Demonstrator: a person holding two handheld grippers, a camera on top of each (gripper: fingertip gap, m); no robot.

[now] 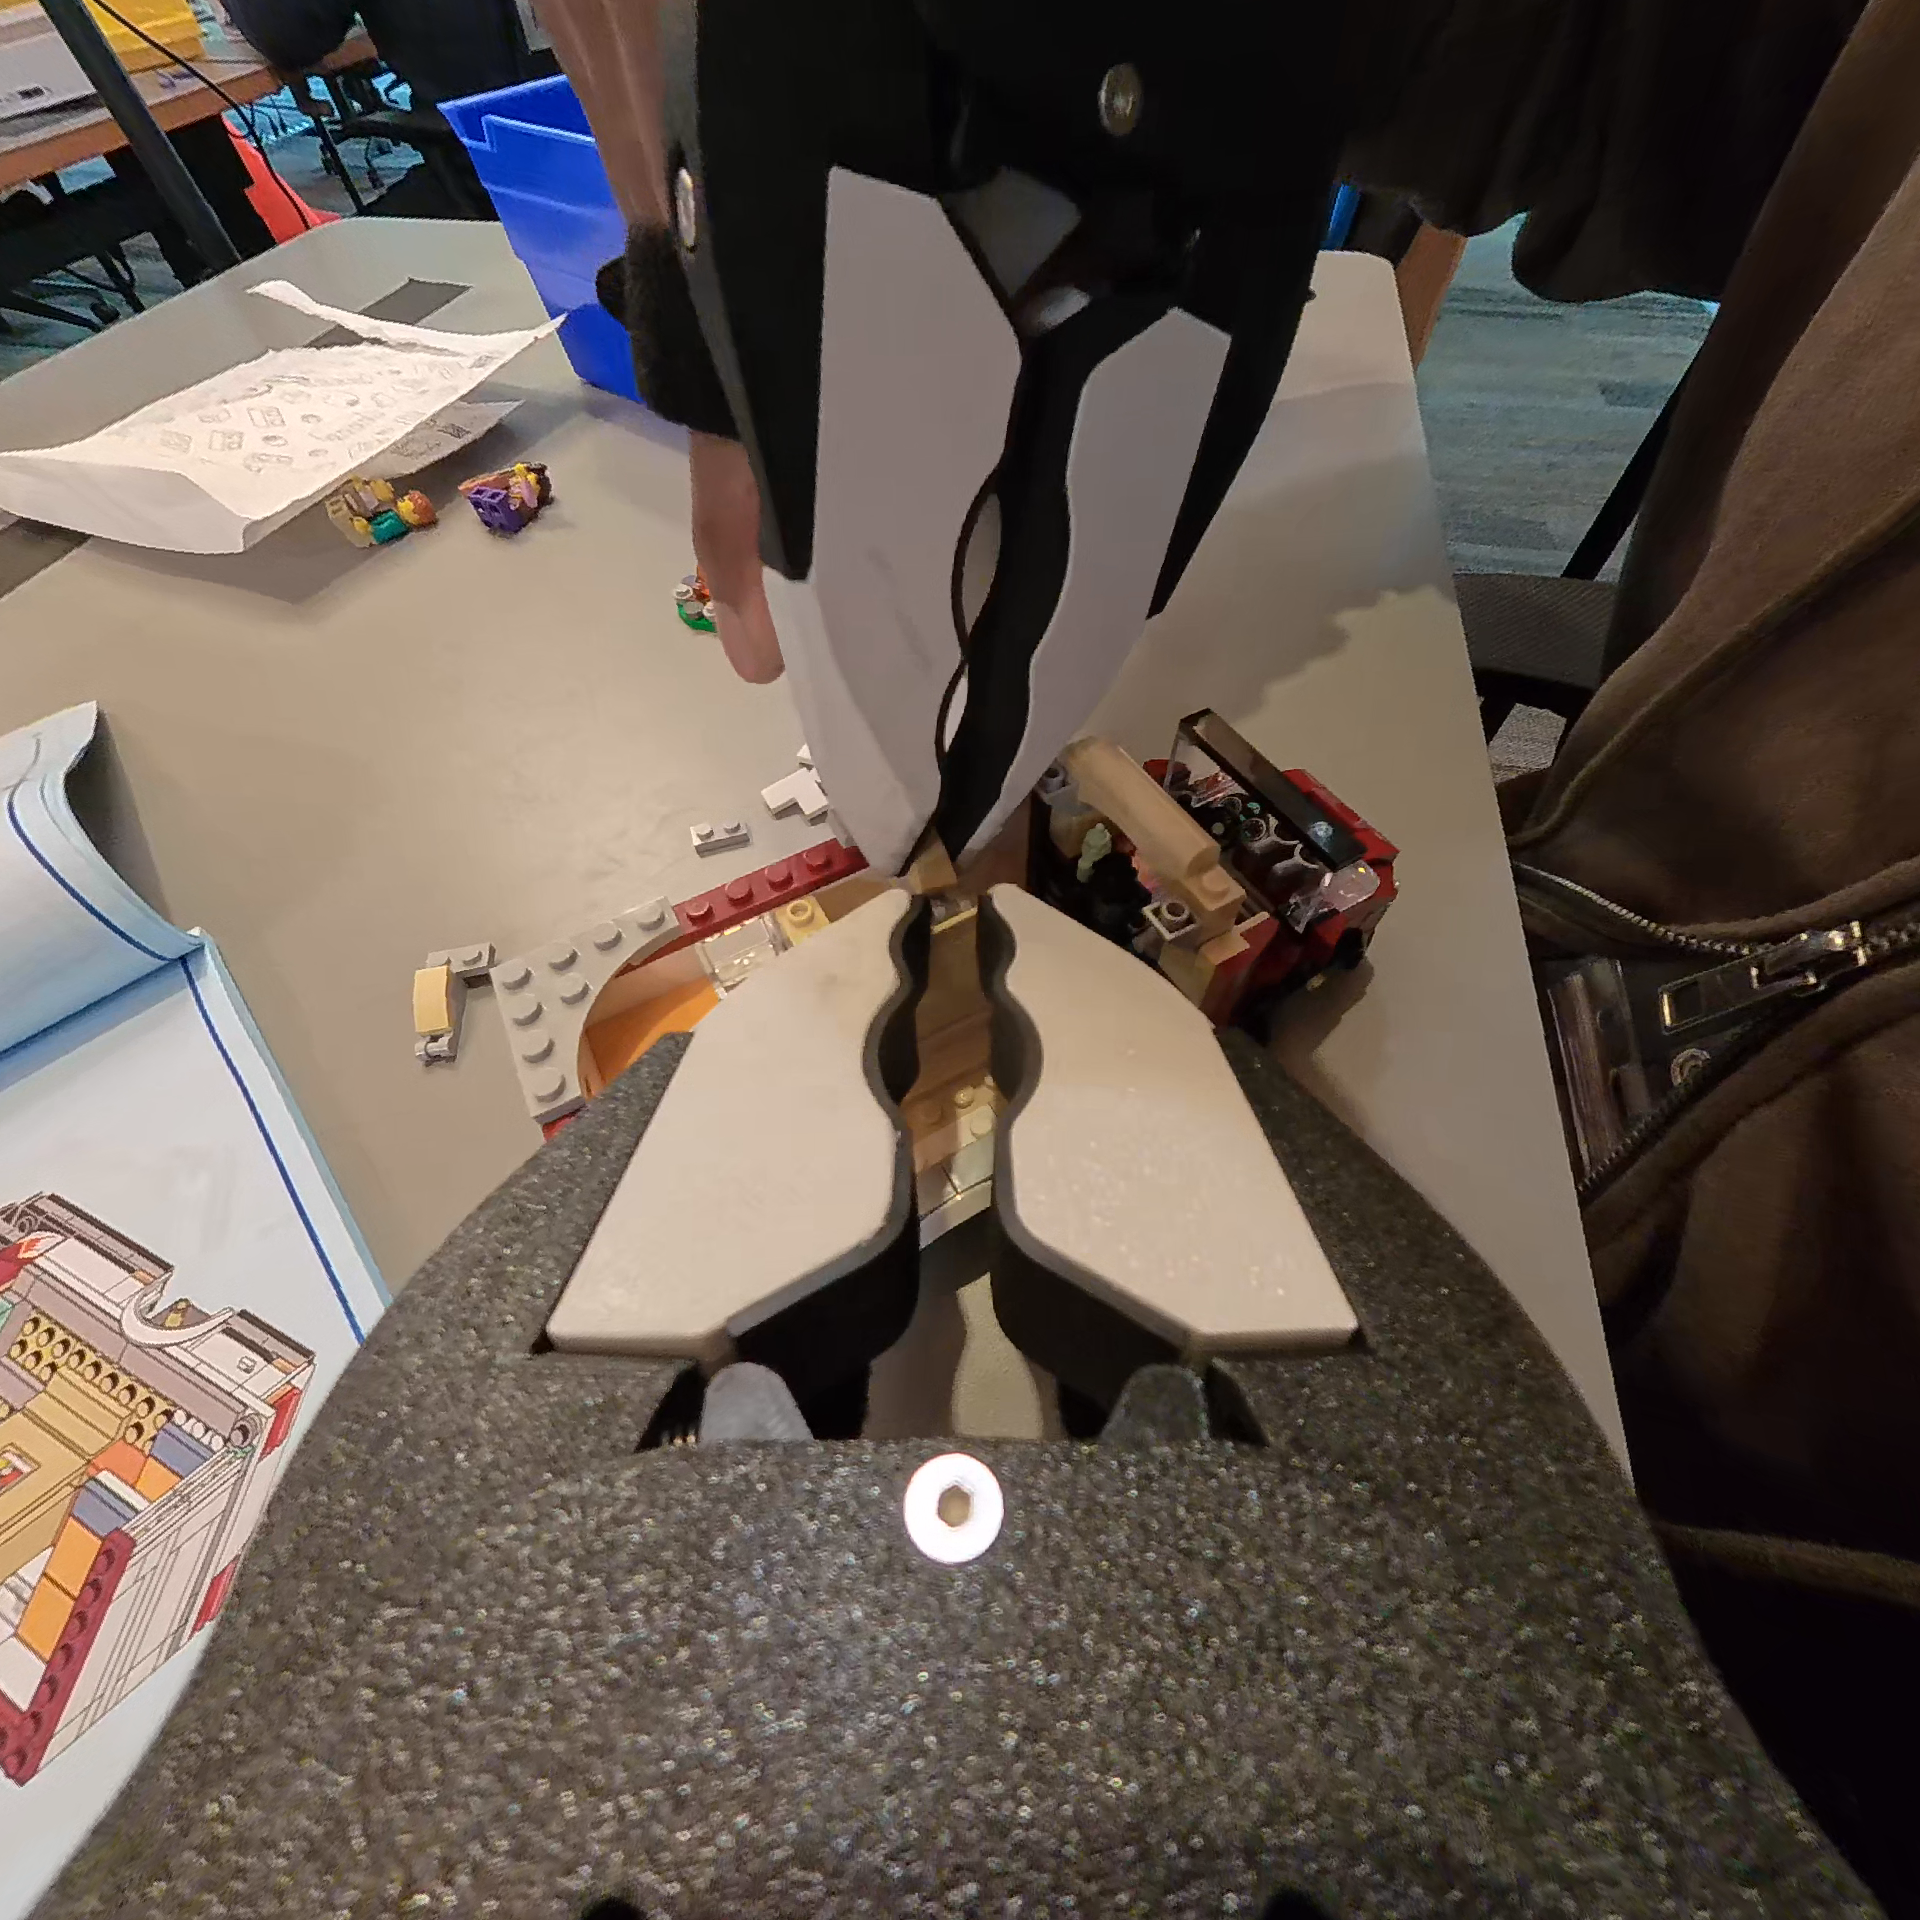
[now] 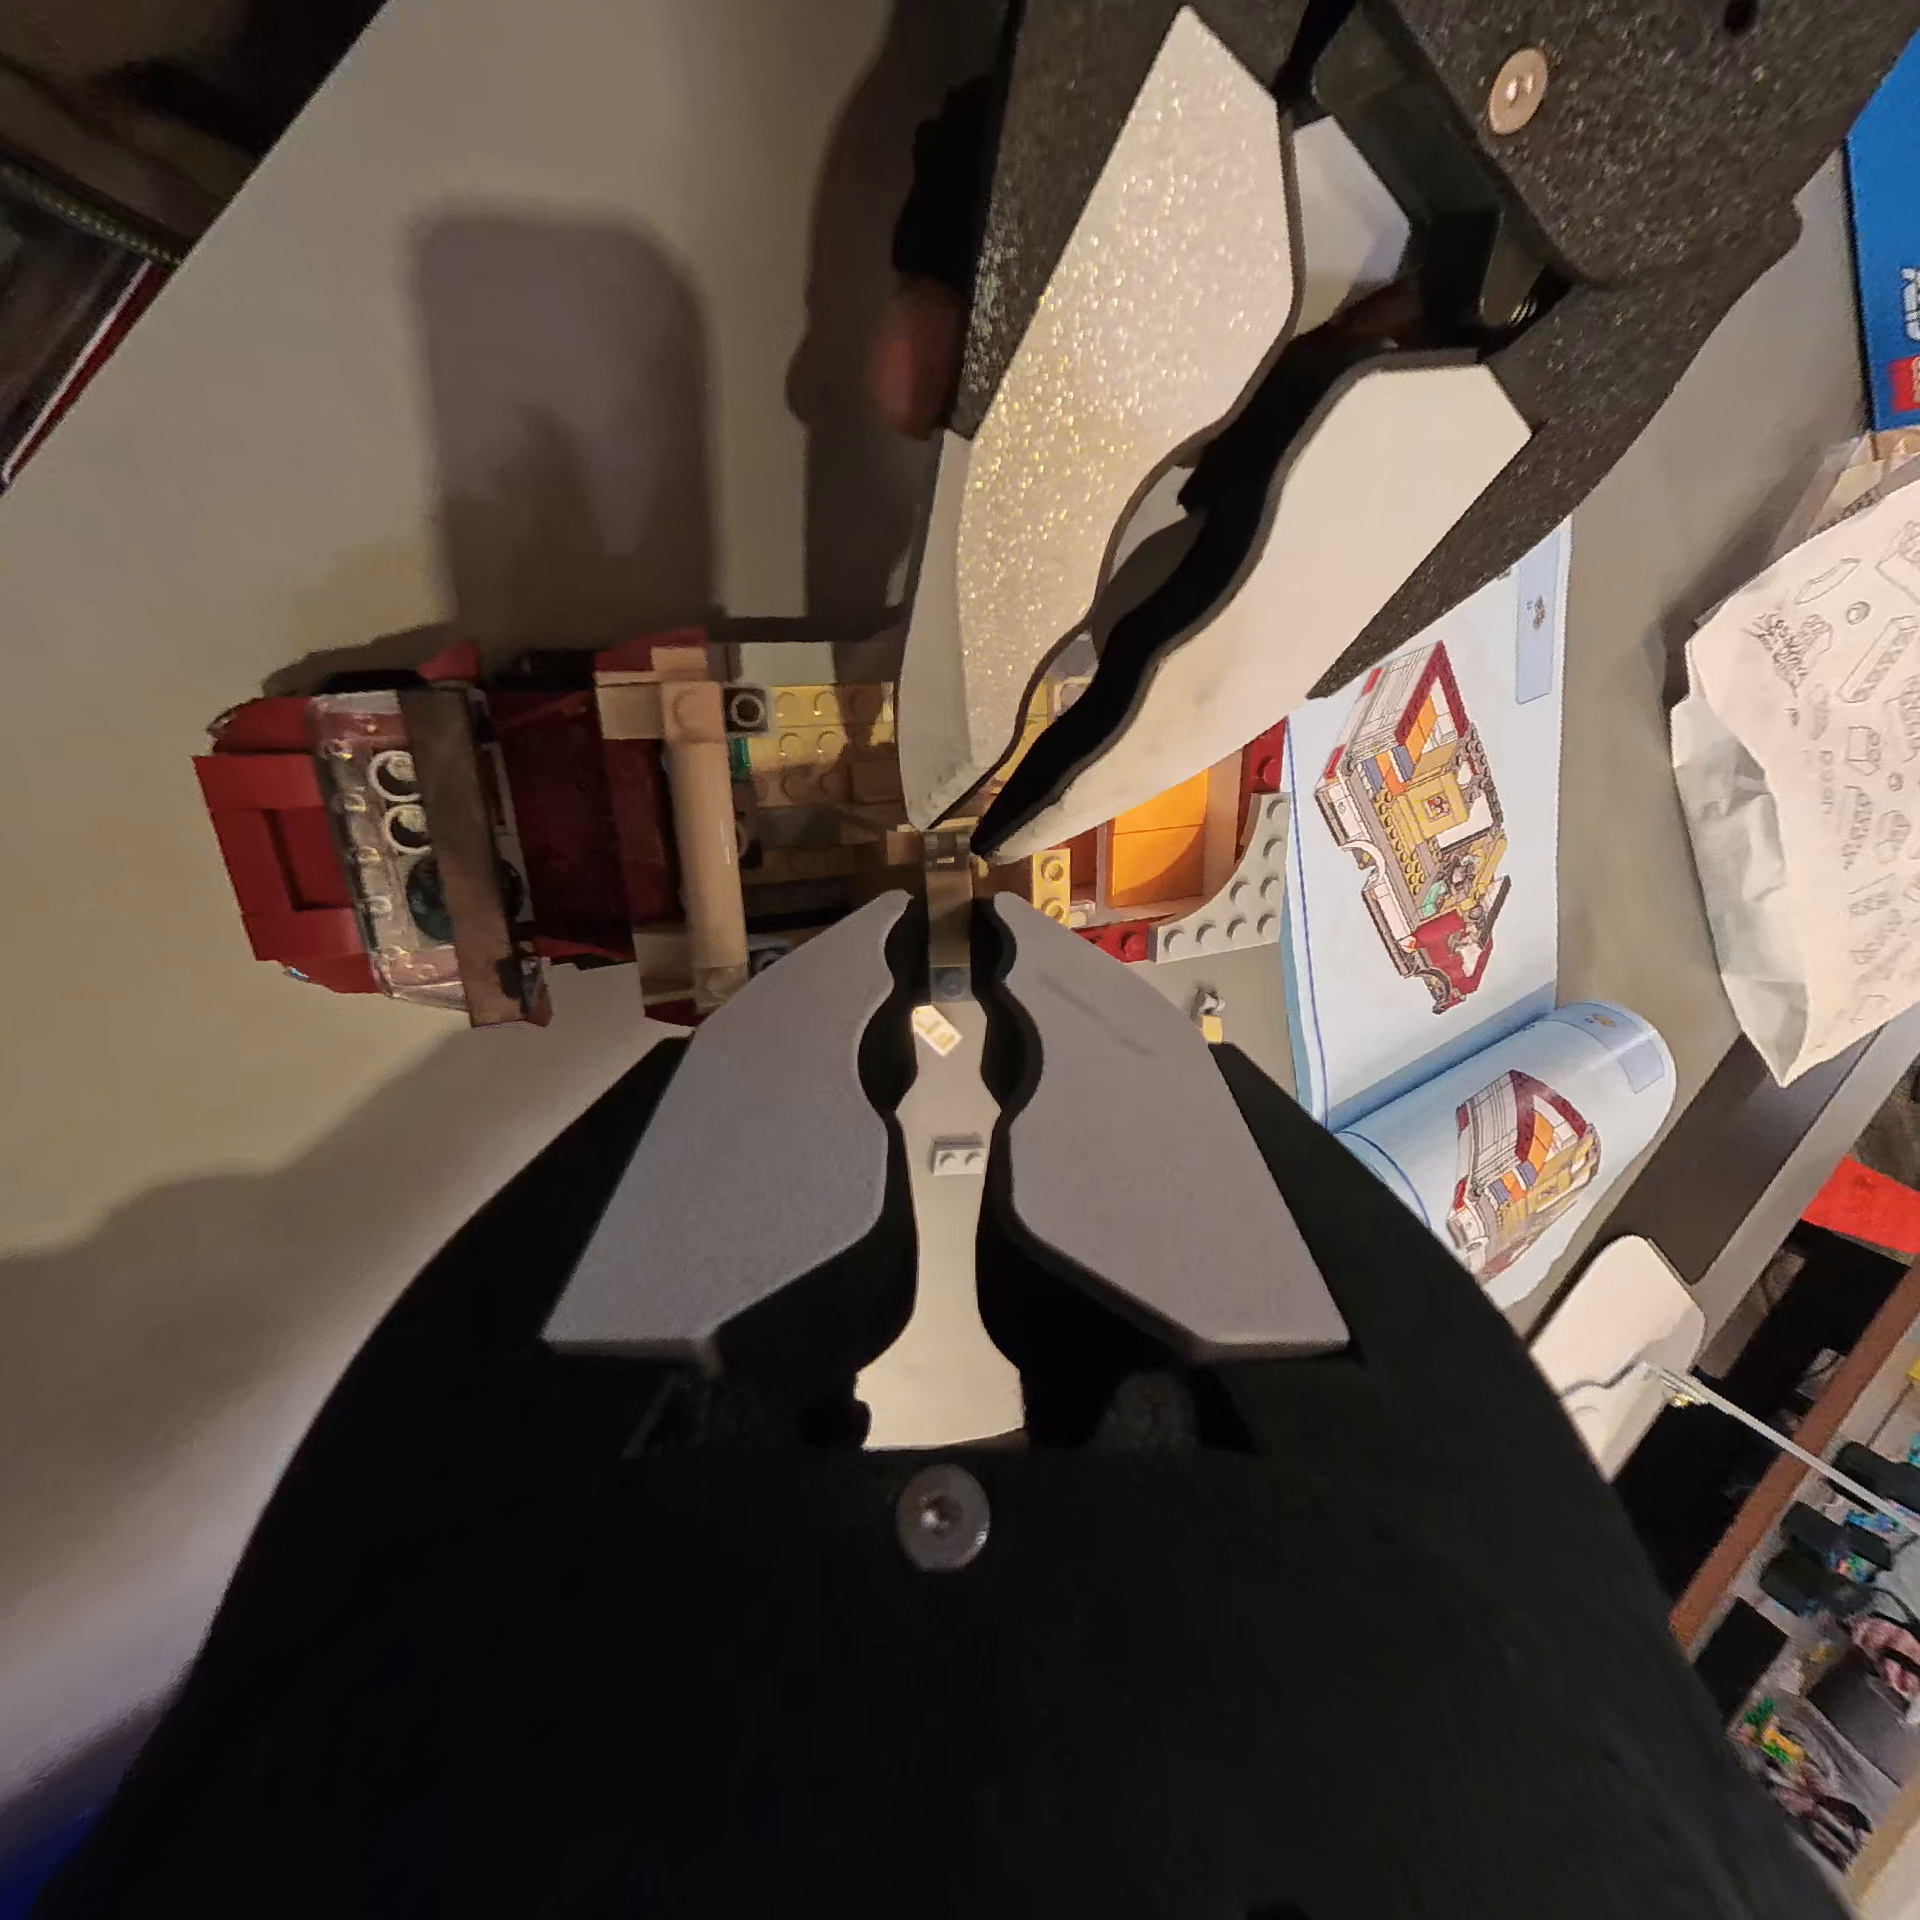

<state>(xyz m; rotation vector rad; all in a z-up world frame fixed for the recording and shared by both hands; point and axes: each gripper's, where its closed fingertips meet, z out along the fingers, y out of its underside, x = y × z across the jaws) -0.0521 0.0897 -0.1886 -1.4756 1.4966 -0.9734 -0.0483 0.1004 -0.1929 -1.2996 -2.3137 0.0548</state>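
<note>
Tan toy brick piece [image 1: 932, 865], small and blocky, is sitting pinched between both tools directly above the half-built red, tan and grey brick vehicle [image 1: 1226, 883] on the grey table [image 1: 416, 727]. Left gripper [image 1: 948, 902] is closing its pale fingers [image 1: 831, 956] on the piece's near end, while the right gripper [image 2: 948, 906] is clamping the far end, coming in from twelve o'clock in the left wrist view. Its long axis is running gripper to gripper. Loose grey plates [image 1: 720, 836] are lying at ten o'clock, an open instruction booklet [image 1: 156, 1299] at eight, and a blue plastic bin [image 1: 551, 208], contents hidden, at eleven.
</note>
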